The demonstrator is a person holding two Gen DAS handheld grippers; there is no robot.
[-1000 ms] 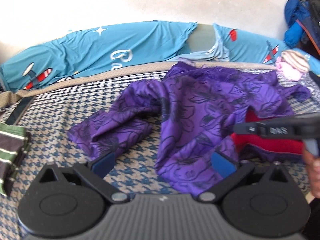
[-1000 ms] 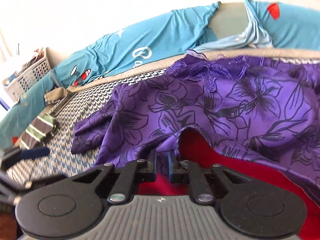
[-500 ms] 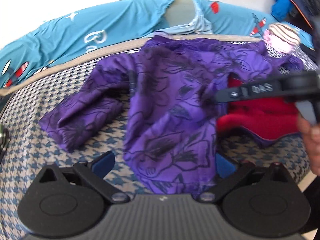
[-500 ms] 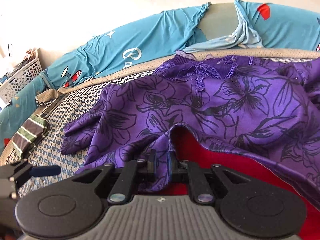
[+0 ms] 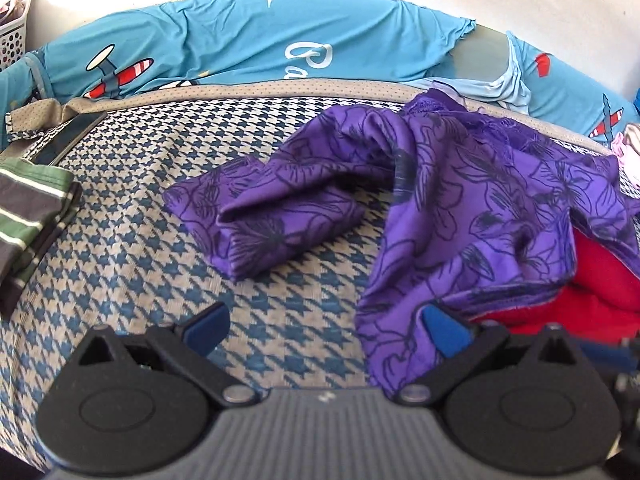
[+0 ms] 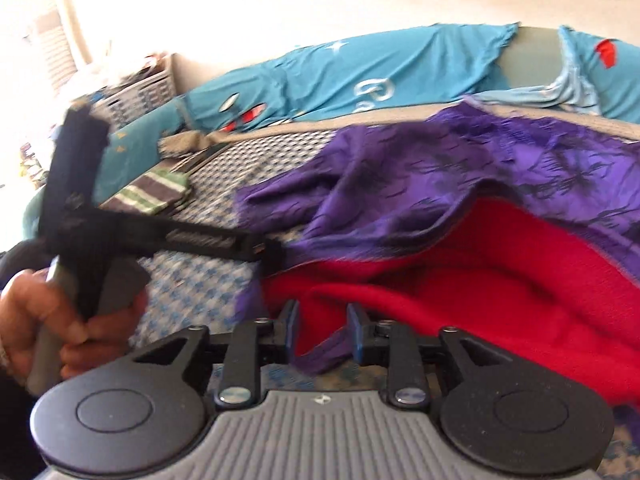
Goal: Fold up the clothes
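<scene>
A purple floral garment [image 5: 460, 200] with a red fleece lining [image 6: 460, 280] lies crumpled on the houndstooth cover [image 5: 132, 240]; one sleeve [image 5: 272, 216] is bunched to the left. My left gripper [image 5: 326, 330] is open wide at the garment's near edge, its right fingertip [image 5: 444, 332] touching the purple hem. In the right wrist view a hand [image 6: 44, 320] holds that gripper side-on beside the hem. My right gripper [image 6: 323, 334] is open low over the red lining, and a strip of purple hem [image 6: 324, 356] lies loose between its fingers.
A folded green and grey striped cloth [image 5: 28, 216] lies at the left edge, with a dark phone [image 5: 68, 136] behind it. Blue aeroplane-print bedding [image 5: 248, 40] runs along the back by the wall. A white basket [image 6: 140, 92] stands far left.
My right gripper, shut on the purple hem before, has opened and dropped low over the red lining. The left gripper has shifted to the garment's near left edge, still open.
</scene>
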